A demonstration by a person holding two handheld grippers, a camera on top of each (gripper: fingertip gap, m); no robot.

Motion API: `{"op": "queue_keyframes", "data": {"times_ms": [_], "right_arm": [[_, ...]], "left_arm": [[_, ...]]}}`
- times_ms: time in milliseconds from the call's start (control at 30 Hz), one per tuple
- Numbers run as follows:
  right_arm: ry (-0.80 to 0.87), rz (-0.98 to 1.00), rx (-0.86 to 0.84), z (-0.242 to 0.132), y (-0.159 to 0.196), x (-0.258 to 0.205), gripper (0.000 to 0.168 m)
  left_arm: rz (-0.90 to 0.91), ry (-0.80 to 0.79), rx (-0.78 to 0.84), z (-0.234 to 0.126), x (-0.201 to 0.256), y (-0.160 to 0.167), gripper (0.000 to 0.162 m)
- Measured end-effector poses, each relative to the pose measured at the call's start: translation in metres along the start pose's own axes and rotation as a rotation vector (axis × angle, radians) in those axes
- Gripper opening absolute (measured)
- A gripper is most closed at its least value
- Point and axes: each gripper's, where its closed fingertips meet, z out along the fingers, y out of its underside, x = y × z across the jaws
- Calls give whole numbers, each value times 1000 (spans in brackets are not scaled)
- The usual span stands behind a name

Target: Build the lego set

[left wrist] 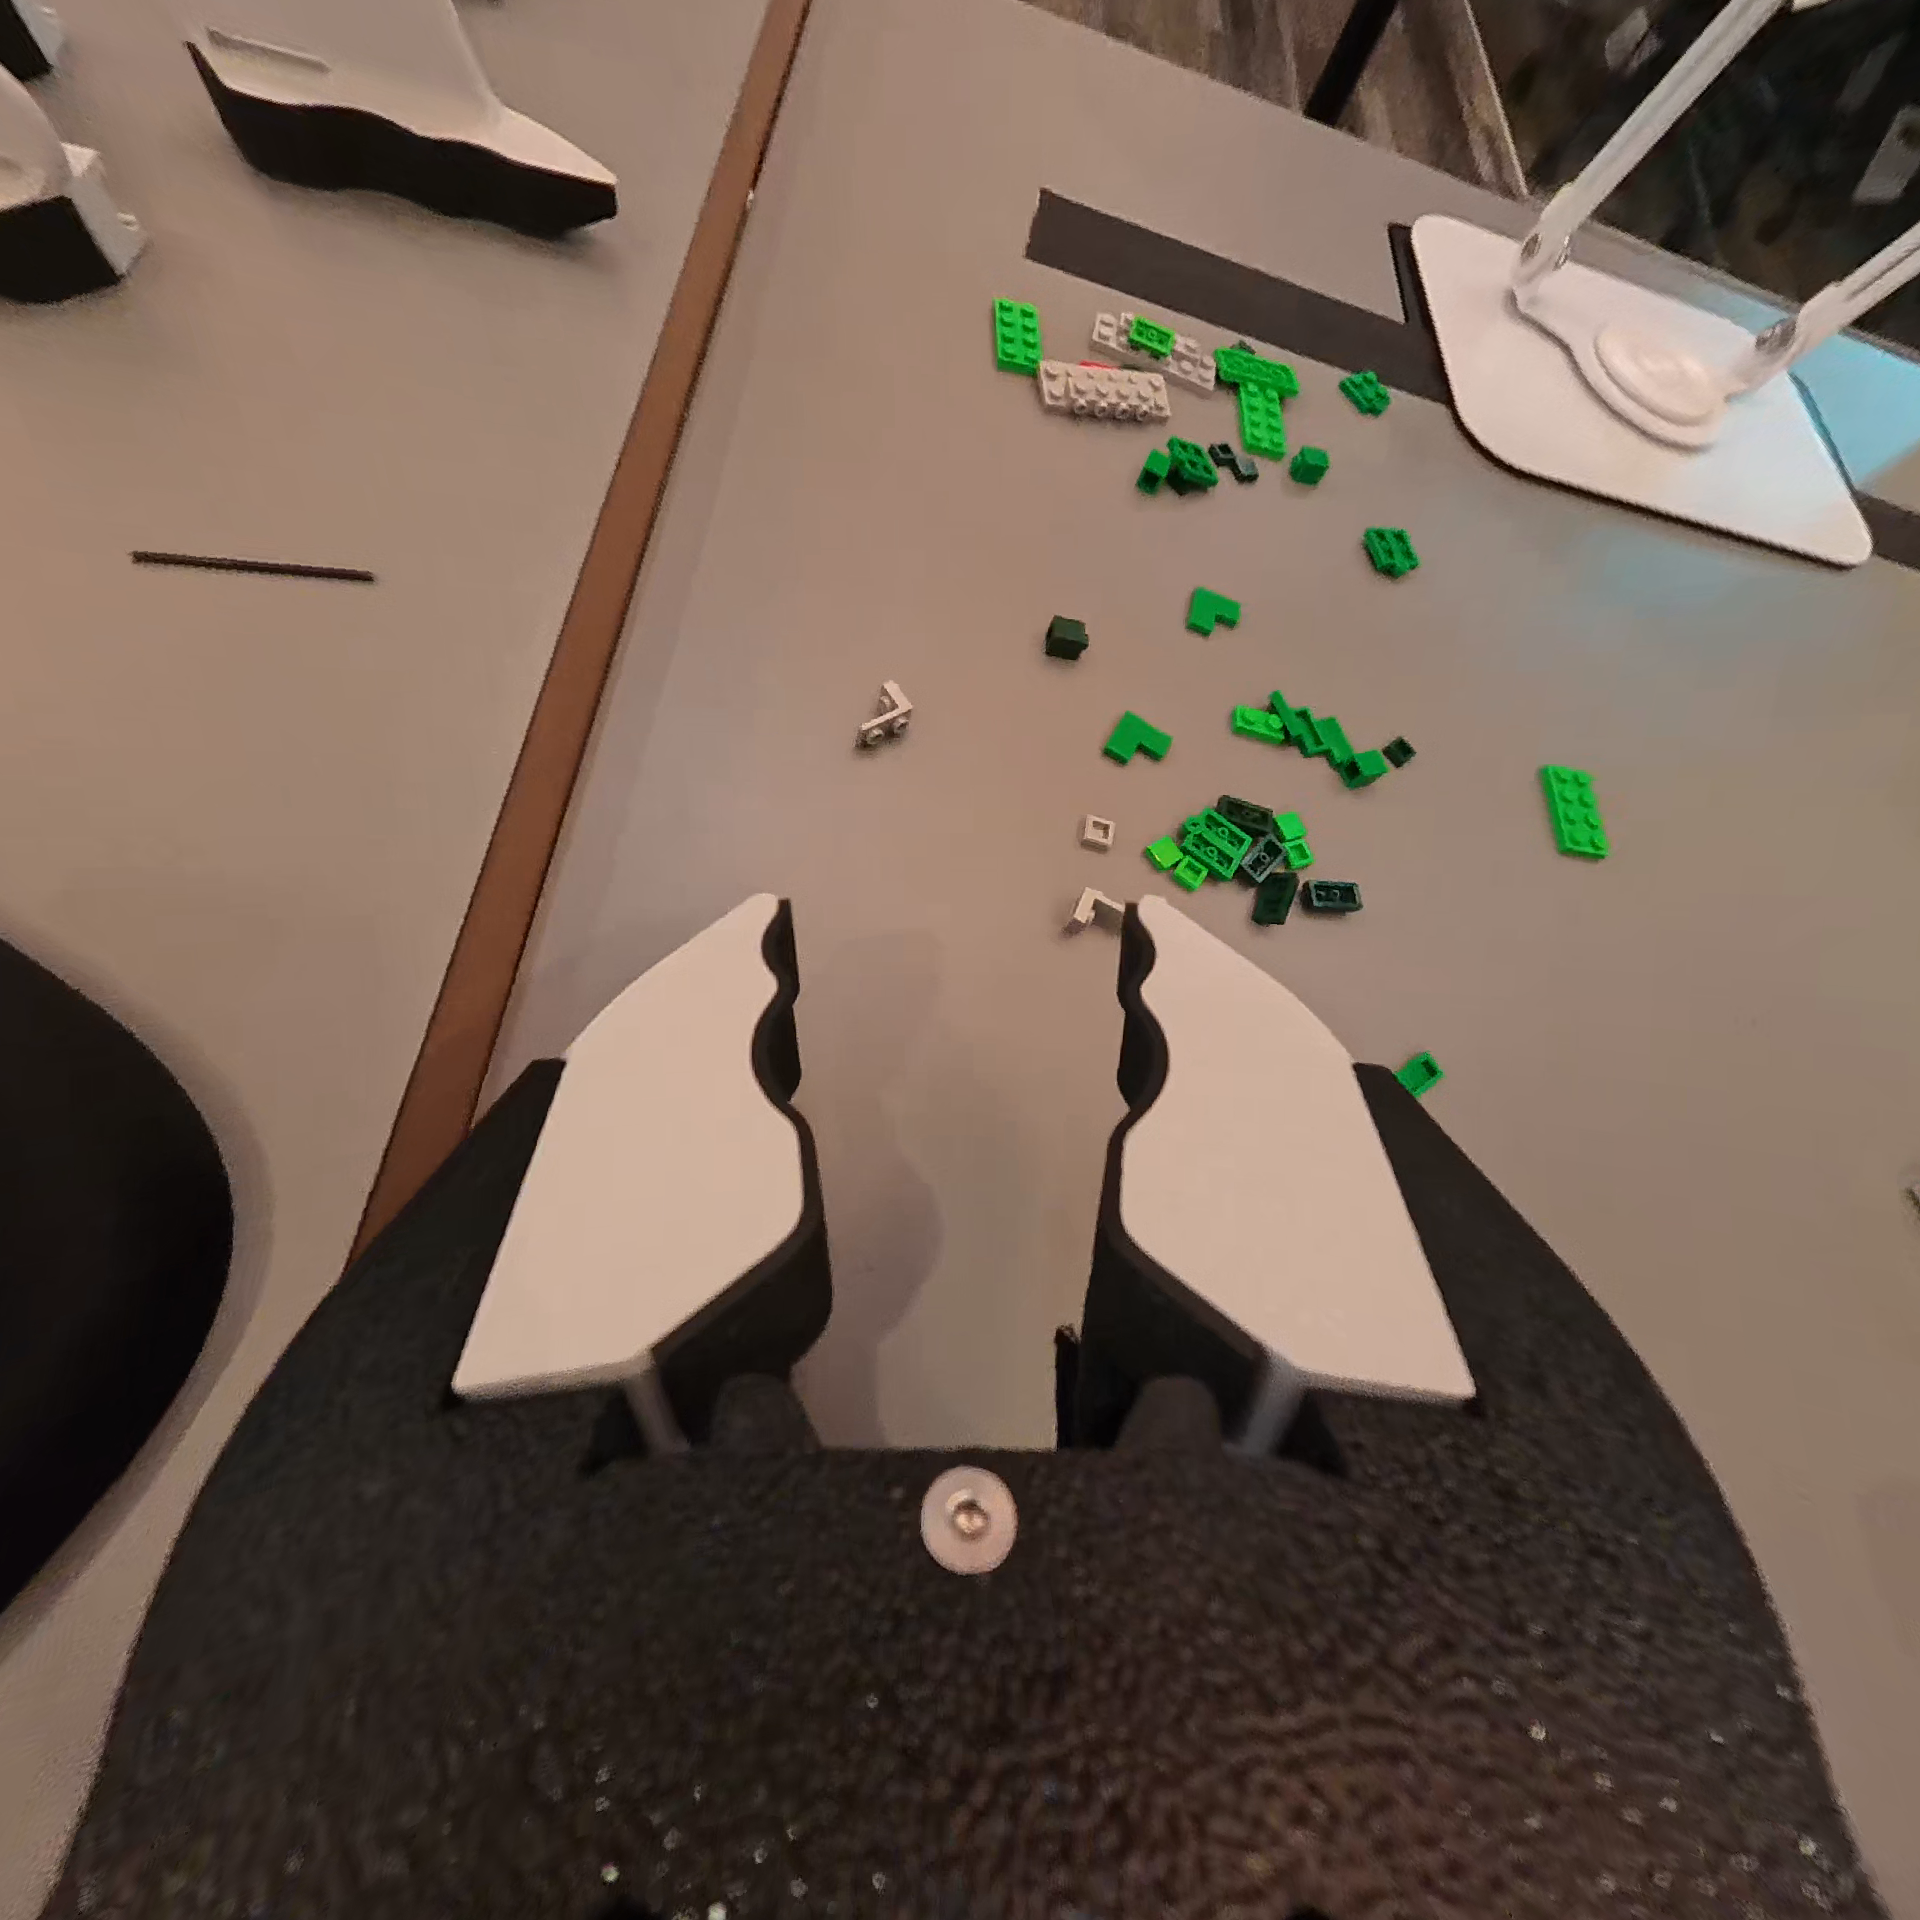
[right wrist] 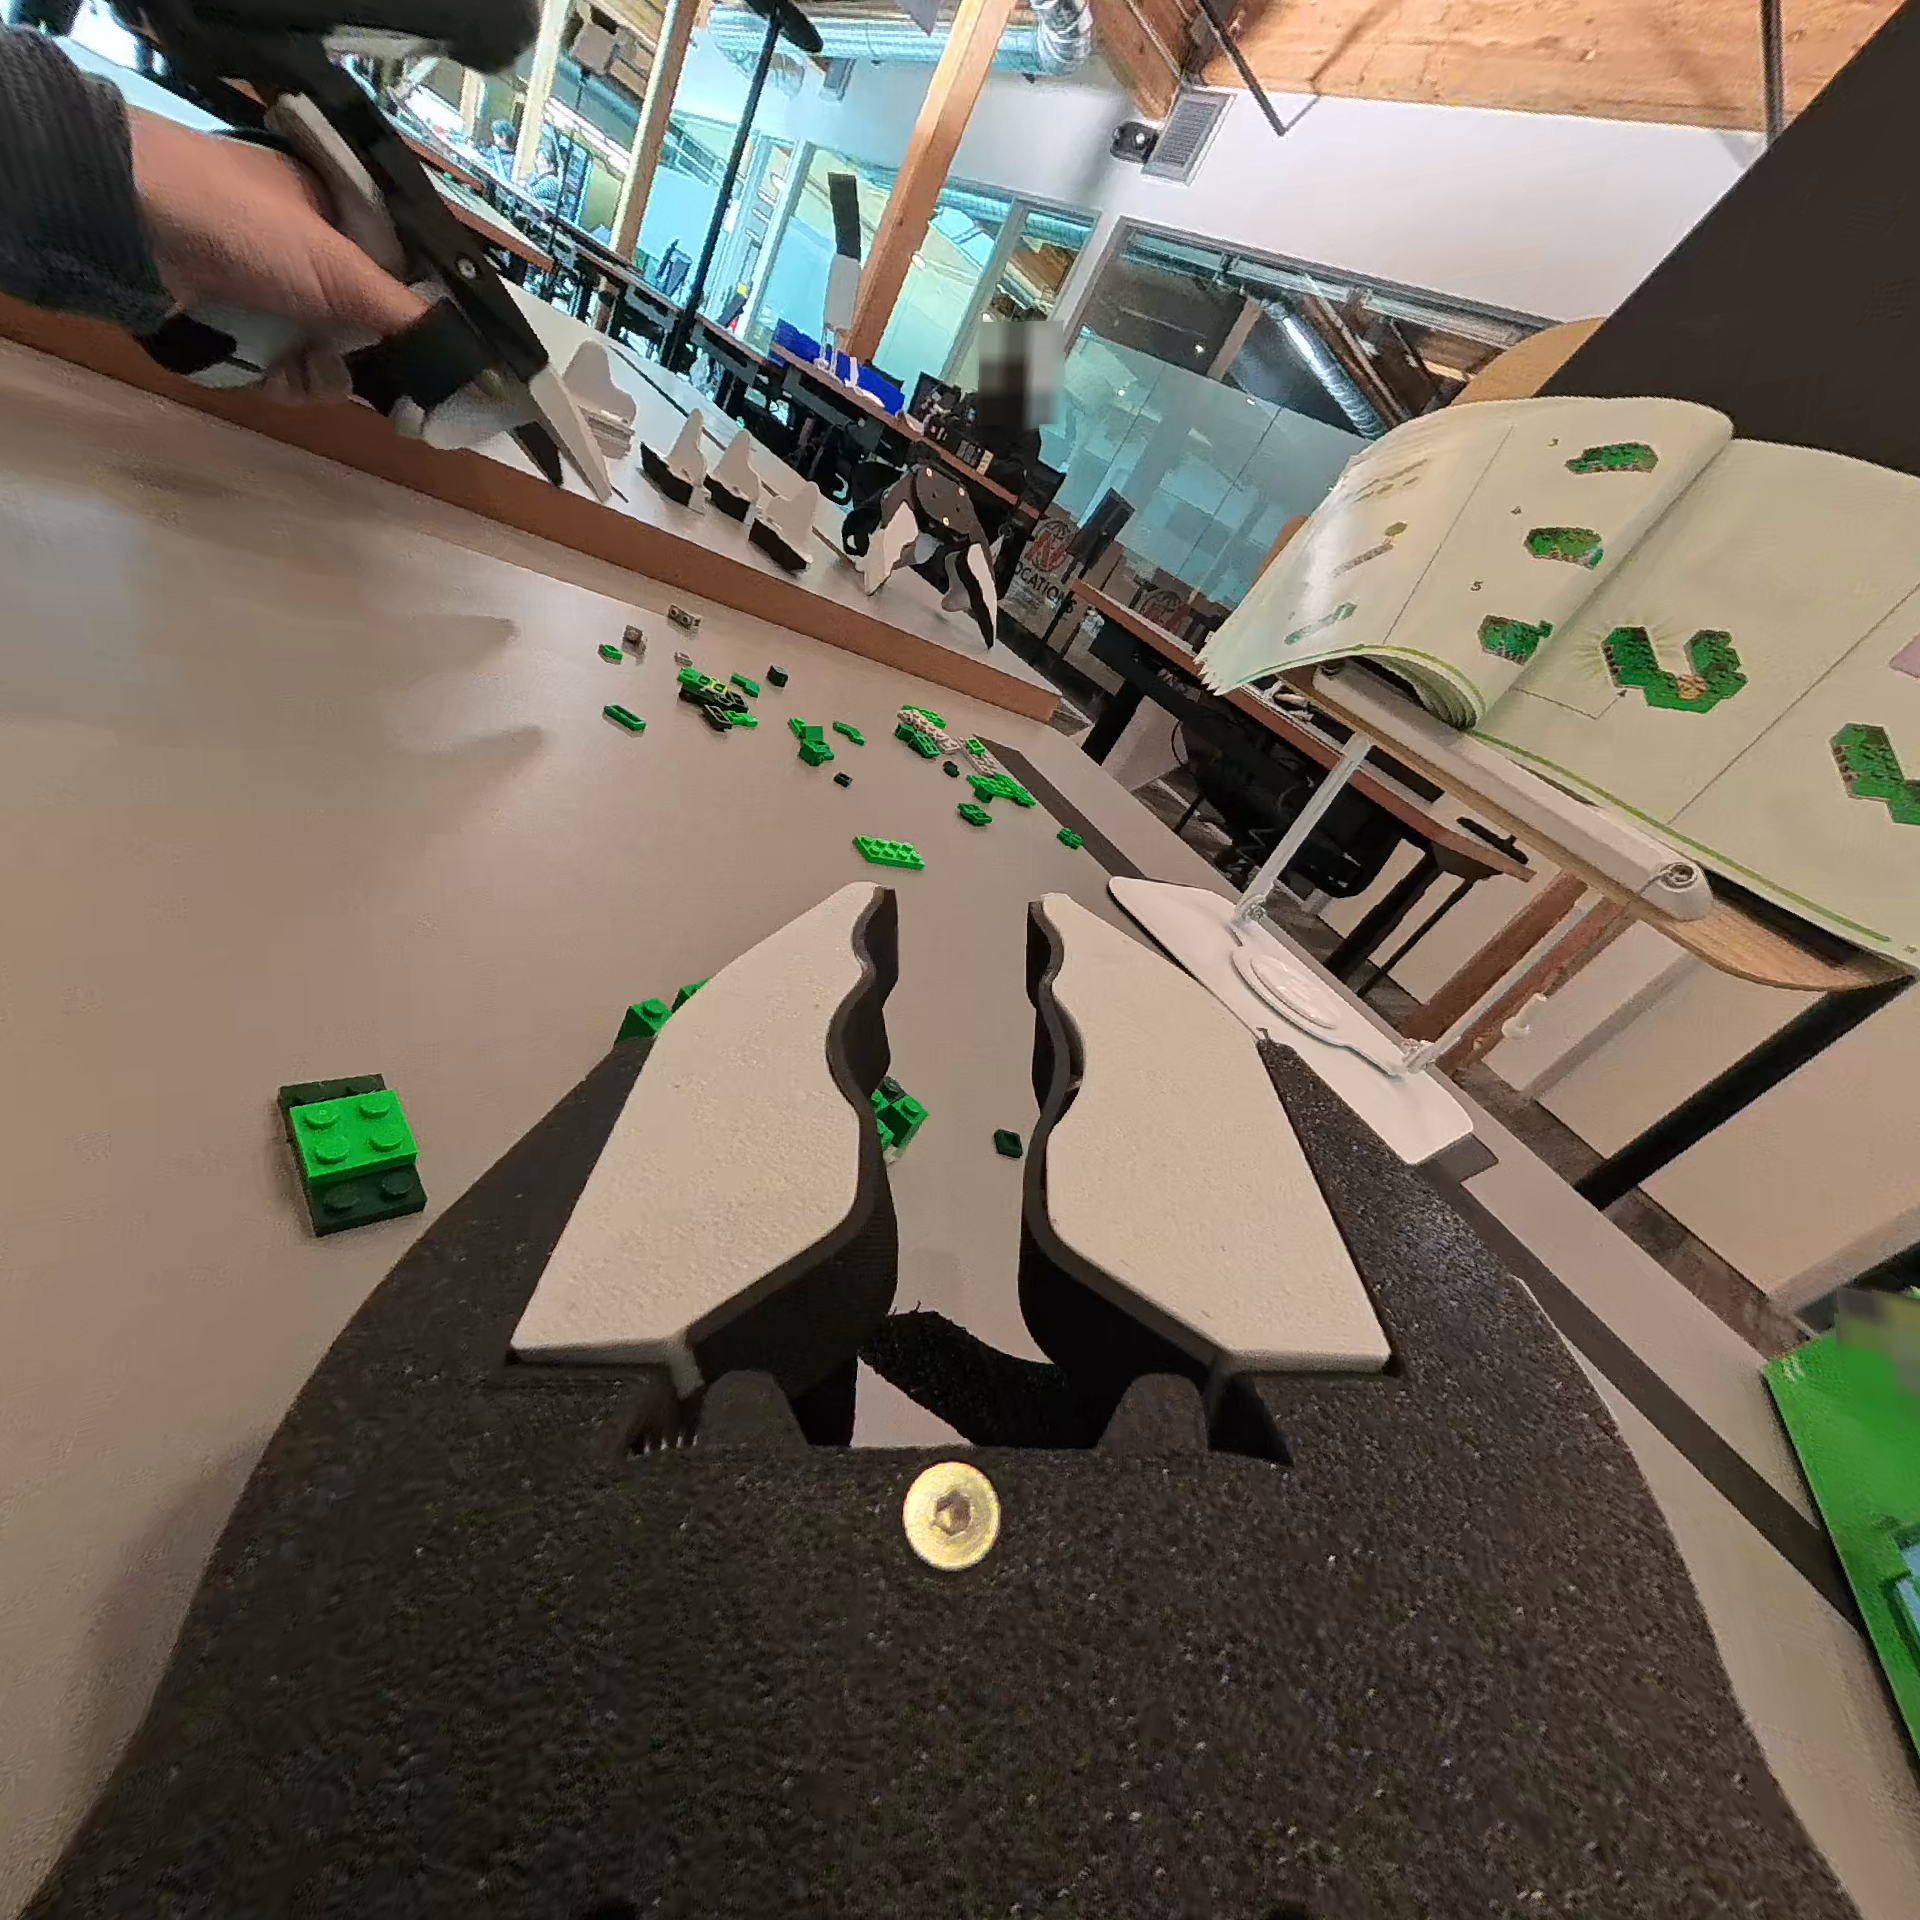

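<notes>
Loose green, dark green and grey lego pieces [left wrist: 1236, 842] lie scattered on the grey table [left wrist: 914, 582]. My left gripper [left wrist: 956, 914] is open and empty above the table, with a small grey bracket piece [left wrist: 1089, 910] beside its right fingertip. A grey plate [left wrist: 1103, 393] lies farther off. My right gripper [right wrist: 961, 899] is open and empty, low over the table. A small built stack of bright green on dark green bricks [right wrist: 351, 1151] sits to its left. A flat green plate [right wrist: 888, 852] lies just beyond its tips. The left gripper [right wrist: 551, 436] shows far left in the right wrist view, held by a hand.
An open instruction booklet [right wrist: 1558, 582] rests on a white stand [right wrist: 1288, 997] at the table's right edge; the stand's base [left wrist: 1621, 416] also shows in the left wrist view. Spare gripper fingers [left wrist: 395, 135] lie on the neighbouring table beyond a brown edge [left wrist: 582, 665]. A green box [right wrist: 1860, 1507] sits at right. The left gripper's tips are roughly 40 centimetres from the right gripper's. My left gripper's tips are some 6 centimetres from the small grey bracket piece [left wrist: 1089, 910]. My left tips are roughly 25 centimetres from the grey plate [left wrist: 1103, 393].
</notes>
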Motion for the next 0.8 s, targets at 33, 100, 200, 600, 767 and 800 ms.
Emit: {"op": "queue_keyframes", "data": {"times_ms": [33,100,200,600,767,800], "right_arm": [[1,1,1,0,0,0,23],[2,7,2,0,0,1,23],[2,12,3,-1,0,1,22],[-2,5,0,0,0,0,22],[-9,-7,-5,1,1,-1,21],[-10,-11,-6,1,1,-2,21]], "left_arm": [[-6,4,9,-1,0,-1,59],[-8,12,14,-2,1,-1,58],[2,18,11,-2,4,0,58],[18,48,-23,7,14,5,55],[38,55,-23,11,21,-1,56],[42,49,-15,11,21,-3,57]]}}
